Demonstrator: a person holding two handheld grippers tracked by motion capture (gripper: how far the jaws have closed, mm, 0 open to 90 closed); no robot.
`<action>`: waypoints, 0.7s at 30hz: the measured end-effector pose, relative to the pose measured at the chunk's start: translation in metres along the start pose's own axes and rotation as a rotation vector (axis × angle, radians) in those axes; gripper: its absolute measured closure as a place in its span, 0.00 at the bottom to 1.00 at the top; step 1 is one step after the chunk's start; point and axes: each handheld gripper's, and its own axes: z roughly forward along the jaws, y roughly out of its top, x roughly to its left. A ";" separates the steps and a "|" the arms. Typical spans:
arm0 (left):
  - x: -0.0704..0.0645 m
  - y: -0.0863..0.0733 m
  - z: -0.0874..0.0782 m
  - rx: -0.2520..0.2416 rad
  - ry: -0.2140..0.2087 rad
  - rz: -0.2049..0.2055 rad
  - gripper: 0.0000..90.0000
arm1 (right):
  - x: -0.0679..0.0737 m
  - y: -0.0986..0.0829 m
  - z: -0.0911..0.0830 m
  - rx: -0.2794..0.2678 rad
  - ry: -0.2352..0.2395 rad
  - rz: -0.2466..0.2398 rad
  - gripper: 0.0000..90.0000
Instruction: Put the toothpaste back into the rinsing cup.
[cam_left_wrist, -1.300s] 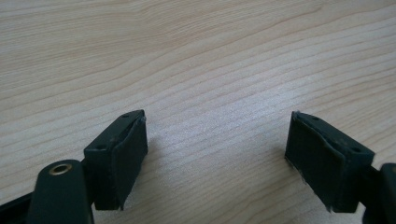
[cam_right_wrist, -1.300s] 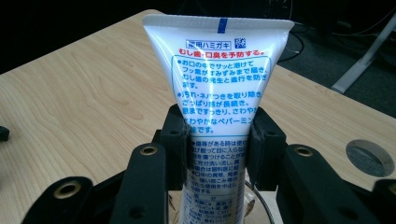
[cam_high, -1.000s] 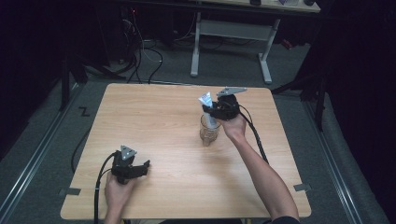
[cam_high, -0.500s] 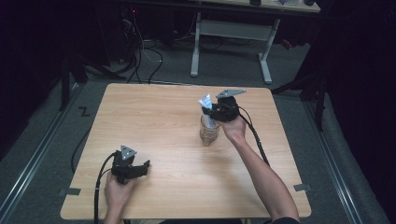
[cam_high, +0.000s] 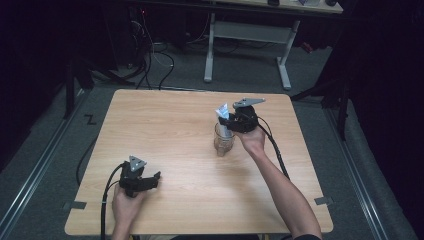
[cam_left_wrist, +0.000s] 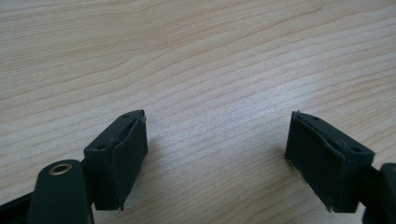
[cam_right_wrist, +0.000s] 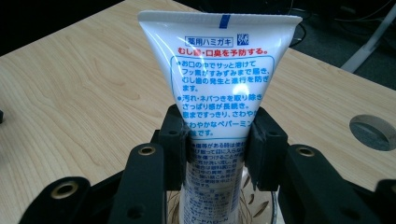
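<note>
Your right gripper (cam_right_wrist: 215, 140) is clamped on a white toothpaste tube (cam_right_wrist: 217, 70), the two pads pressing its flanks about halfway down; the tube stands upright with its flat crimped end on top, and its lower end sits inside a clear glass cup (cam_high: 224, 138) right of the table's (cam_high: 165, 125) middle; in the right gripper view the cup's rim (cam_right_wrist: 261, 205) shows just below the jaws. Your left gripper (cam_left_wrist: 217, 154) rests low over bare wood near the front left corner, its jaws spread wide with nothing between them, well apart from the cup.

The risks look to lie with the cup and the soft tube; the cup is light and unsupported, so any sideways drag of the tube against its rim could tip or skid it, and your left gripper is too far off to steady it; a tube squeezed at mid-body may bulge or slip down through the pads if you loosen unevenly; if you release before the cap end is seated on the bottom, which I cannot tell from here, the tube could drop, lean on the rim and pull the cup over; open slowly and lift clear straight up.
</note>
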 end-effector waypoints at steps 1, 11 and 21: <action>0.000 0.000 0.000 0.000 0.000 0.000 0.23 | 0.000 0.000 0.000 0.000 0.001 -0.001 0.71; 0.000 0.000 0.000 -0.001 0.001 0.000 0.23 | 0.002 -0.002 0.000 0.013 0.007 -0.006 0.70; 0.000 0.000 0.000 -0.001 0.001 0.000 0.23 | 0.000 -0.004 -0.002 0.023 0.000 -0.014 0.70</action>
